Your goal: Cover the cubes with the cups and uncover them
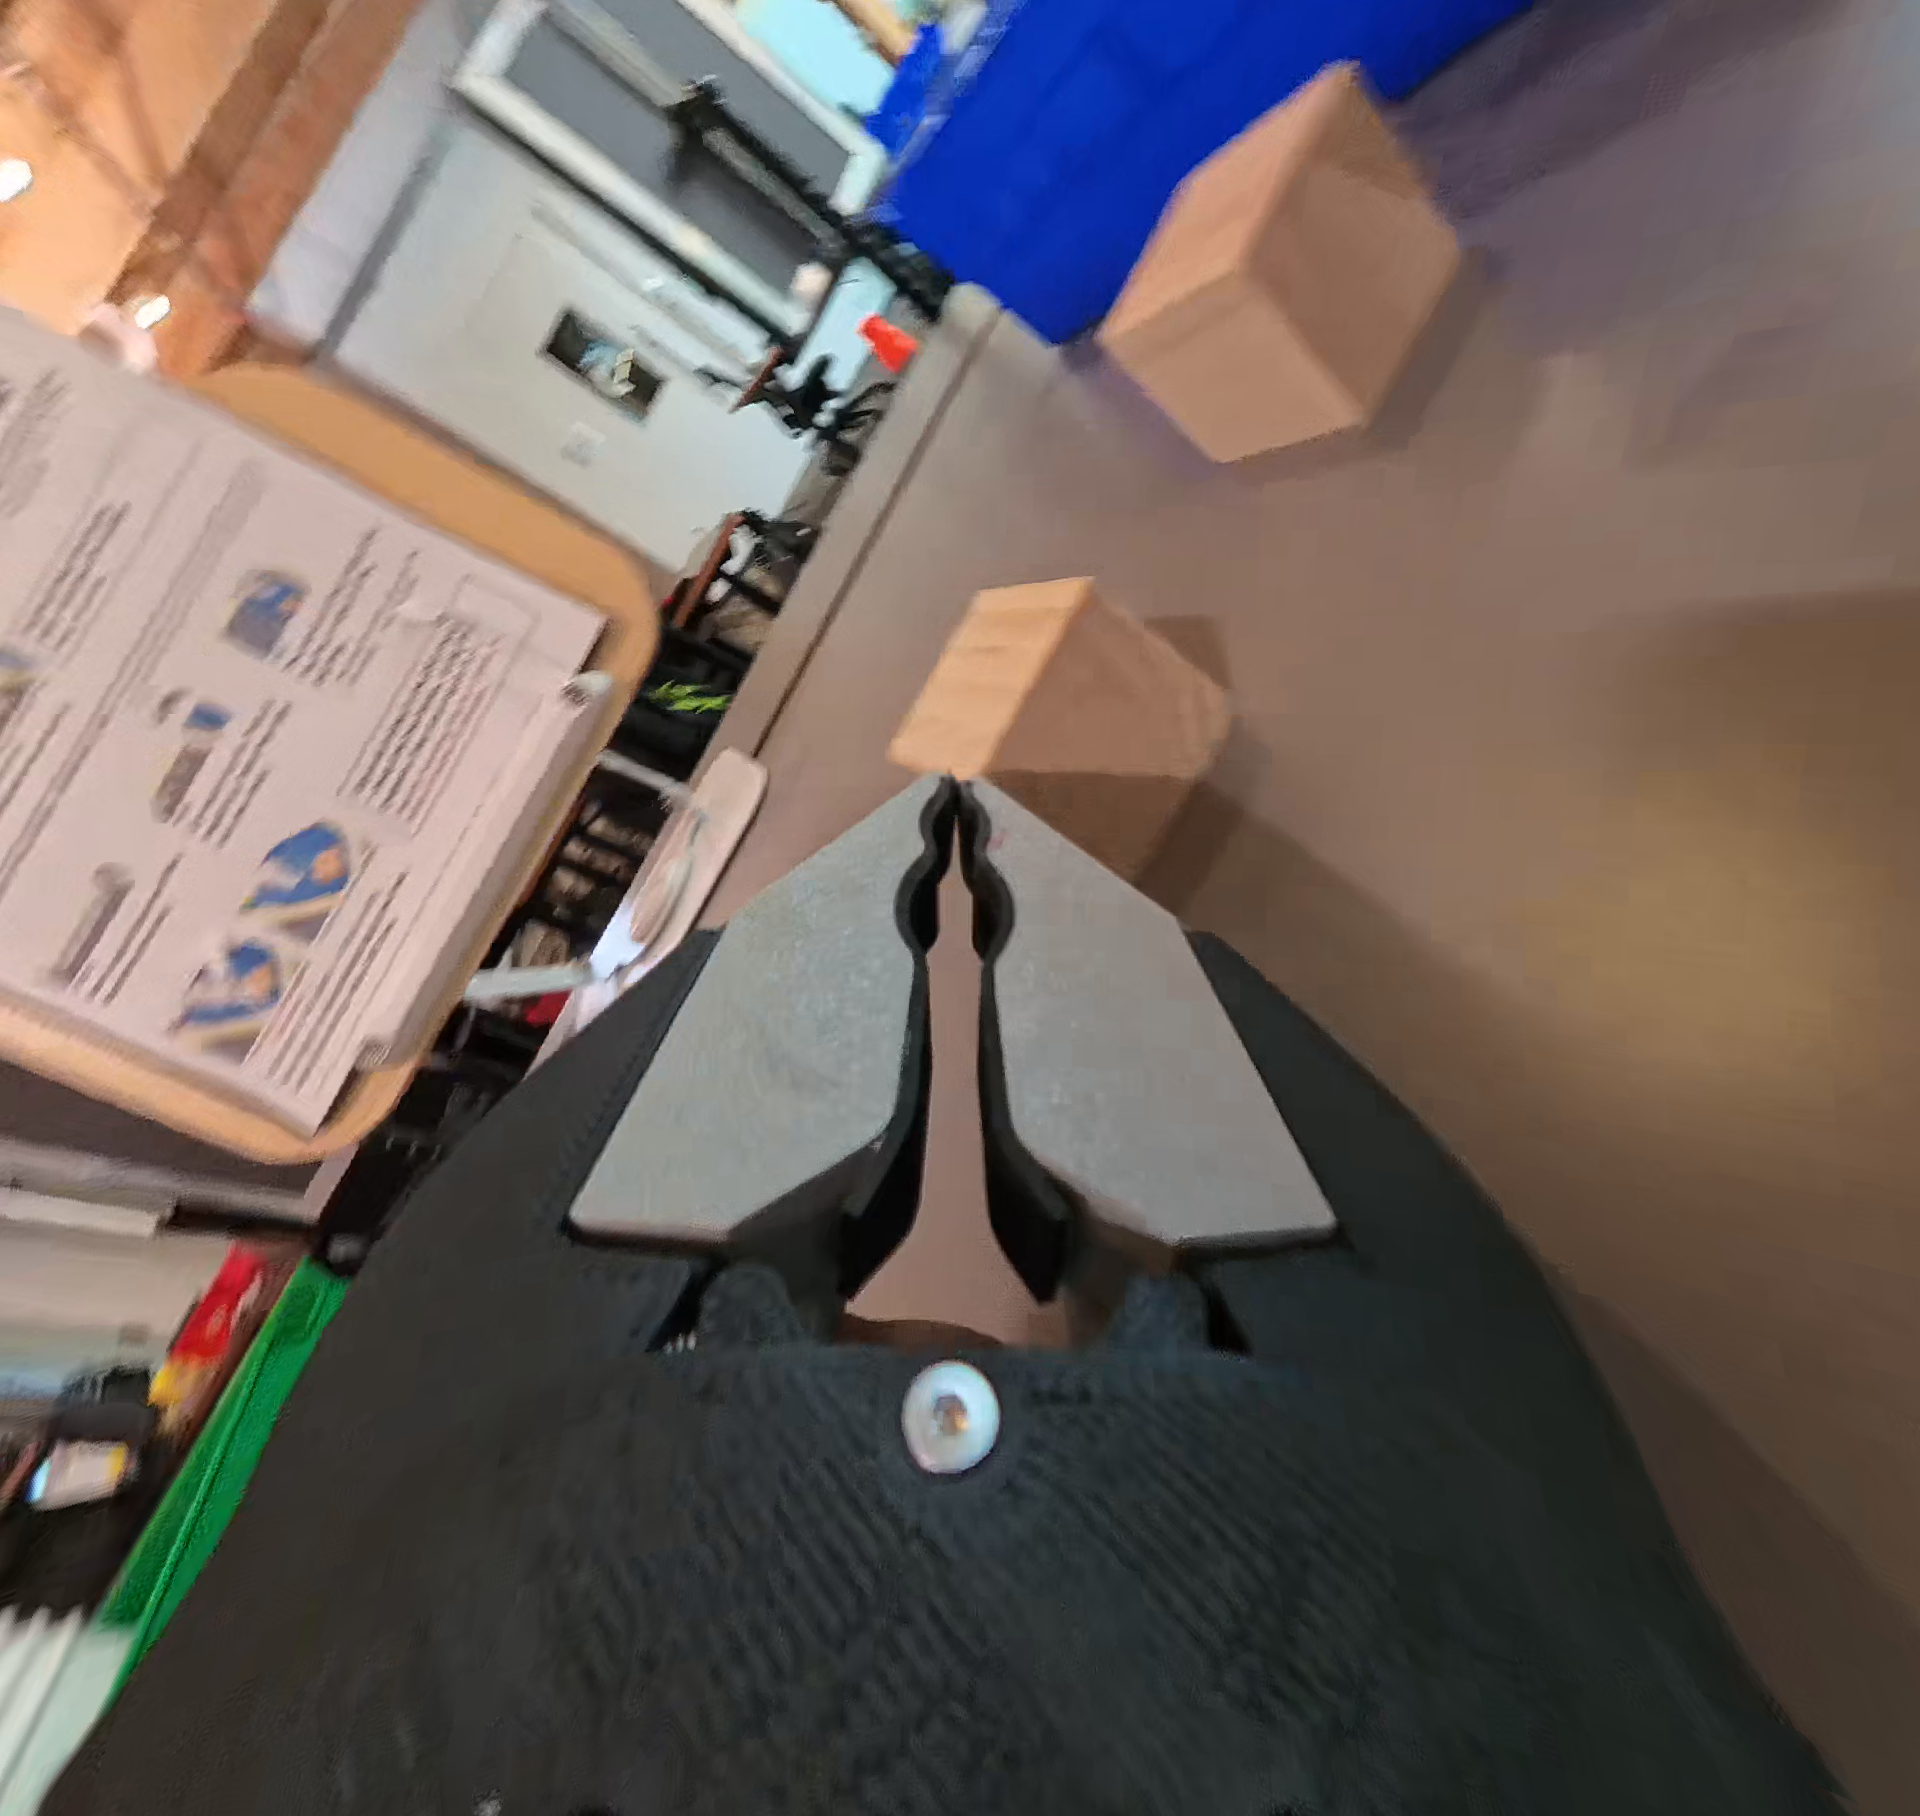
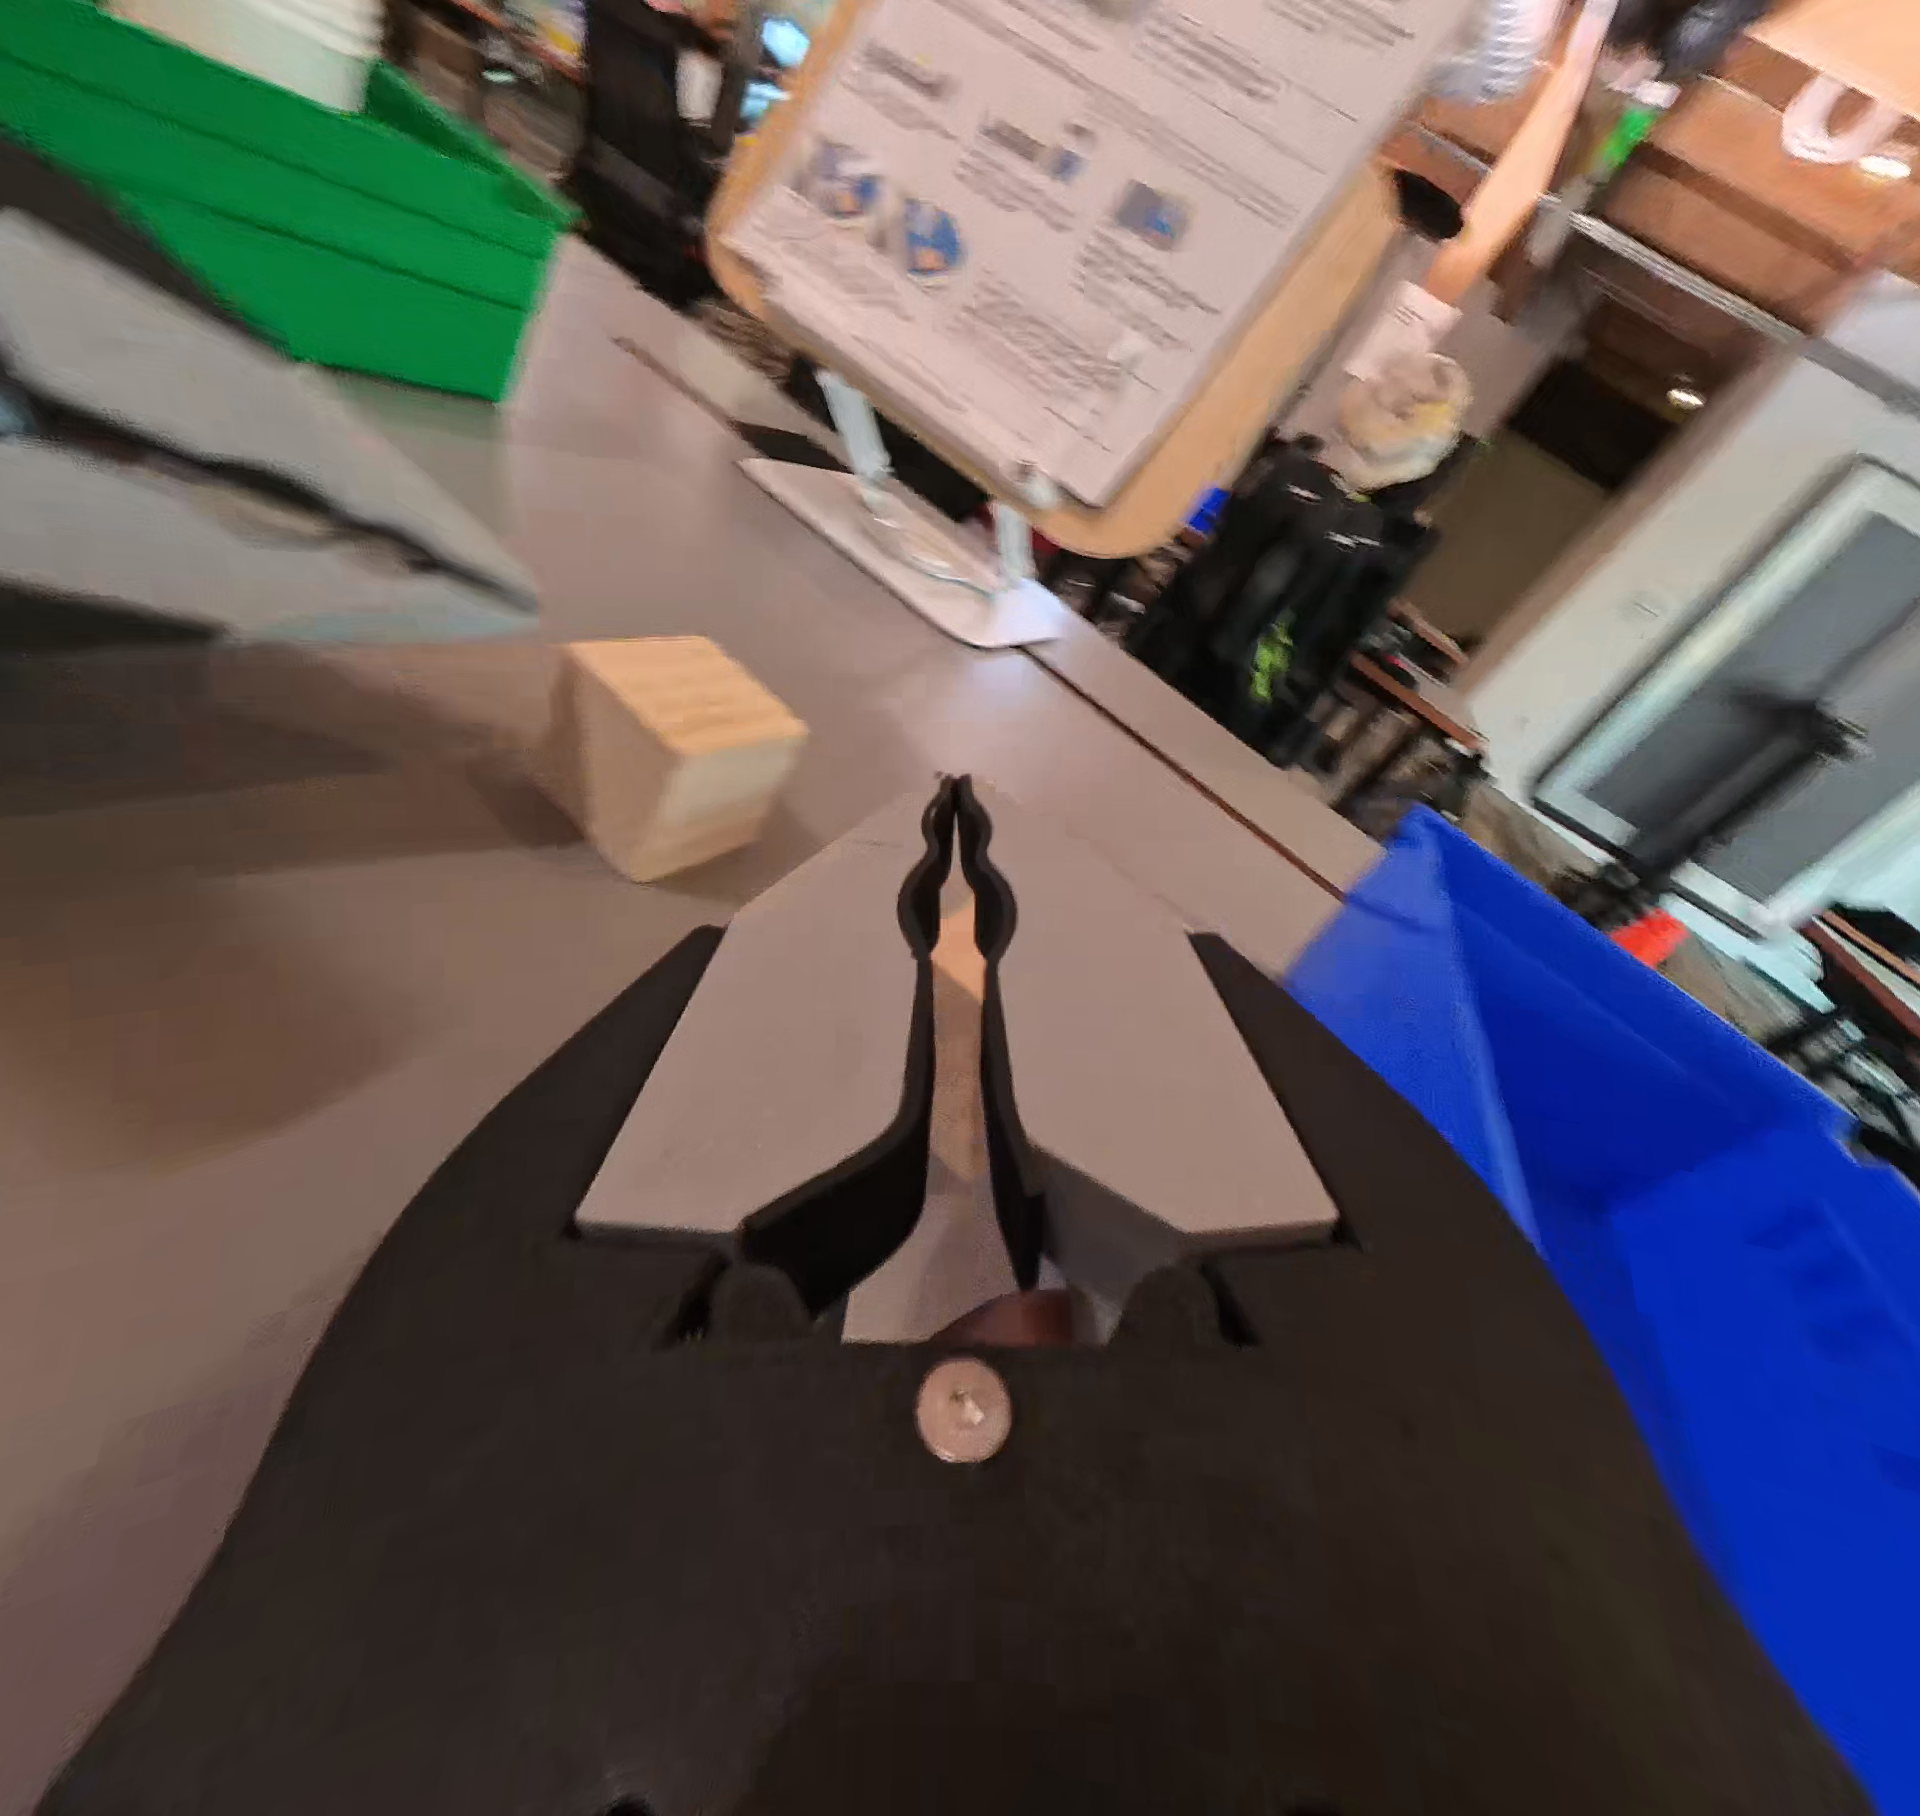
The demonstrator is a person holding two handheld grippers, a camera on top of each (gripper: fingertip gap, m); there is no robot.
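Observation:
In the left wrist view, my left gripper (image 1: pixel 951 784) is shut with its pads together and nothing between them. Its tips are just in front of a wooden cube (image 1: pixel 1060 686) on the grey table (image 1: pixel 1558 831). A second wooden cube (image 1: pixel 1278 280) stands farther off, near a blue container (image 1: pixel 1143 104). In the right wrist view, my right gripper (image 2: pixel 956 784) is also shut and holds nothing. A wooden cube (image 2: pixel 675 748) sits on the table (image 2: pixel 312 935) ahead and to its left. Part of another cube (image 2: pixel 956 945) shows below, through the slot between the fingers. I see no cup in either view.
A blue container (image 2: pixel 1610 1143) is close on the right of the right gripper. Green bins (image 2: pixel 312 208) stand at the far left. A printed board on a stand (image 2: pixel 1091 156) is at the table's far edge and also shows in the left wrist view (image 1: pixel 260 727). Both views are motion-blurred.

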